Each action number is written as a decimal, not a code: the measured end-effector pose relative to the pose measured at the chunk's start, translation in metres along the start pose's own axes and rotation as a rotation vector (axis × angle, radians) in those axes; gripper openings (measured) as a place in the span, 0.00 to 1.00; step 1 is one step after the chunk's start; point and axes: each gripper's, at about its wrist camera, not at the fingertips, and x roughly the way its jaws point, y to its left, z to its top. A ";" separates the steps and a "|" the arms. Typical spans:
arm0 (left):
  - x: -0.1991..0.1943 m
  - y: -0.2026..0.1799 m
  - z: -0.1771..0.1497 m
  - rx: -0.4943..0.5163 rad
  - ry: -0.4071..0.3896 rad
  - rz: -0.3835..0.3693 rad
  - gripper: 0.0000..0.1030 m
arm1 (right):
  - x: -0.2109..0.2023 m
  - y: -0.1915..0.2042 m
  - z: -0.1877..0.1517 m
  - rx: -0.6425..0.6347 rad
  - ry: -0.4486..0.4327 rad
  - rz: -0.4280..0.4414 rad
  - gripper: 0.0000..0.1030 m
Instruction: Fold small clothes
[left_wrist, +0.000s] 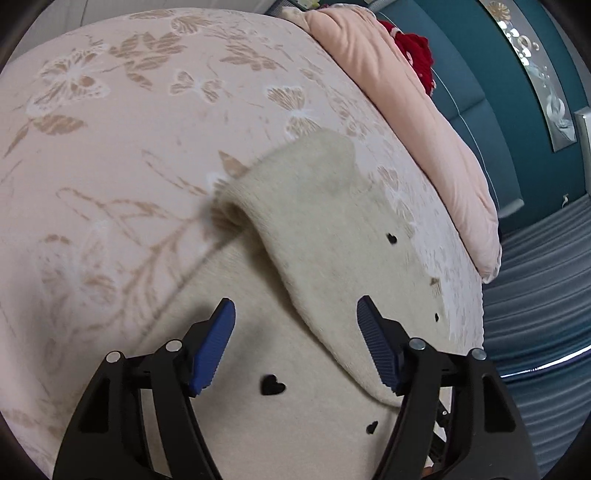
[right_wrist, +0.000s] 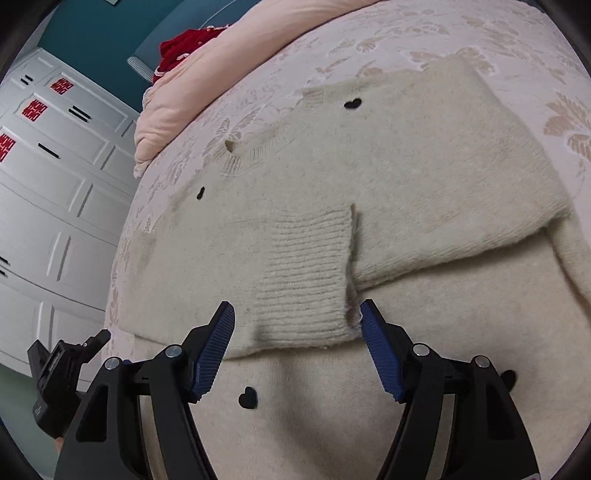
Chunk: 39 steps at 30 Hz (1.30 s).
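While both grippers hang spread & empty, your right gripper (right_wrist: 297, 314) sits nearest the sweater (right_wrist: 424, 177)'s folded sleeve cuff (right_wrist: 306, 269), frame center, on the bed (right_wrist: 461, 33); sleeve runs up-right. Left gripper (left_wrist: 295, 314) hovers mid-body.

The bed (left_wrist: 110, 155) is covered with a pale pink spread patterned with tan flowers and butterflies. A cream knitted sweater (right_wrist: 369, 177) with small black hearts lies flat on it, one ribbed-cuffed sleeve (right_wrist: 306, 273) folded across its body. Along the far edge of the bed lies a folded peach quilt (left_wrist: 406, 110), with something red (left_wrist: 417, 51) just behind it.
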 end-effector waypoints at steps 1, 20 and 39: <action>-0.003 0.005 0.004 -0.002 -0.004 0.007 0.64 | 0.005 0.004 -0.003 -0.012 0.010 -0.010 0.39; 0.074 -0.020 0.033 -0.090 0.048 0.058 0.06 | -0.017 -0.012 0.093 -0.193 -0.085 -0.180 0.12; 0.078 -0.030 0.021 0.104 -0.033 0.175 0.08 | 0.012 -0.070 0.101 0.009 -0.055 0.062 0.36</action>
